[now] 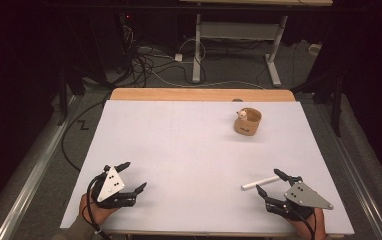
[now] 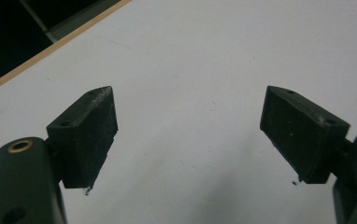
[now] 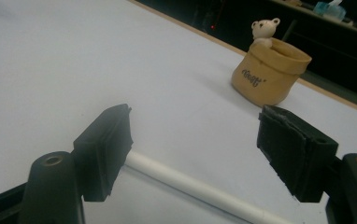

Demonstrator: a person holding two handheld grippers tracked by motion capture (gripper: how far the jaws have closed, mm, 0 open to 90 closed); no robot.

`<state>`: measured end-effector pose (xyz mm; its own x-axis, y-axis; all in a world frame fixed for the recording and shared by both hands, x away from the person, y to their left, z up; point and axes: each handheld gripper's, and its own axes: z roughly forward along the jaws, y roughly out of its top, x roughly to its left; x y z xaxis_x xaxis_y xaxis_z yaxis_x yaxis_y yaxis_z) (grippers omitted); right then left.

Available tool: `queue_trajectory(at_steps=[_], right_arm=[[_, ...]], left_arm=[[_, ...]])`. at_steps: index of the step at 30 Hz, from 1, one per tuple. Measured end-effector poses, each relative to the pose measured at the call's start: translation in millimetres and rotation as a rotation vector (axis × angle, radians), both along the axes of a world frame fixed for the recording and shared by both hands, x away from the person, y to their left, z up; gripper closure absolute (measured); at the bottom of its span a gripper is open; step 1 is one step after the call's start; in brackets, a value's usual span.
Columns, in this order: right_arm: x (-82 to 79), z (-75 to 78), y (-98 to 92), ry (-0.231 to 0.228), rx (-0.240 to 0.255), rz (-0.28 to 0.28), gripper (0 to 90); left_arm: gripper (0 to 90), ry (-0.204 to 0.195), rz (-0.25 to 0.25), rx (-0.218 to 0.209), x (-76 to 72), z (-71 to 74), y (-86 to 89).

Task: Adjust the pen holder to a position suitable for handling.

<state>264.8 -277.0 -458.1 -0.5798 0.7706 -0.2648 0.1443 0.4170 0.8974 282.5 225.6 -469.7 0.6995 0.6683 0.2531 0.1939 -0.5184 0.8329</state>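
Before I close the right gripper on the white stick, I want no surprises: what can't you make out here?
- White stick: right gripper view, one end hidden behind the left jaw, the other cut off by the bottom edge.
- Tan pot: high view, its print is too small to read and its inside is hidden by its wall.
- Bear figure: right gripper view, the body is hidden below the pot's rim.

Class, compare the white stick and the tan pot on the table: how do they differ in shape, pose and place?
The white stick is thin and straight; the tan pot is squat and round. The stick lies flat; the pot stands upright, mouth up, with a small bear figure at its rim. The stick lies between the open jaws of the right gripper; the pot stands far off, toward the table's back edge. Both rest on the white table, held by neither gripper.
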Motion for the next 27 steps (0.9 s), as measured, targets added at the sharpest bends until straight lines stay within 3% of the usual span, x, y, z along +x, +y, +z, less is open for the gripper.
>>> queue_trajectory(at_steps=[5,8,16,23,27], right_arm=[[4.3,-2.1,1.2,0.030,-0.009,0.010,28.7],[4.7,-1.4,1.7,0.015,-0.007,0.008,29.2],[18.6,2.6,-3.6,0.031,0.012,-0.012,31.4],[46.6,13.1,-3.2,0.063,-0.006,0.031,32.0],[73.2,28.1,0.3,0.084,-0.051,0.050,31.5]], left_arm=[[19.2,-0.025,-0.003,-0.010,-3.2,0.0,0.8],[19.1,-0.018,-0.006,-0.001,-4.0,-1.2,0.6],[19.2,0.007,-0.013,0.013,-4.4,-3.2,0.5],[19.2,0.027,-0.007,0.023,-4.4,-5.7,0.3],[19.2,0.028,-0.002,0.018,-4.9,-5.5,1.7]])
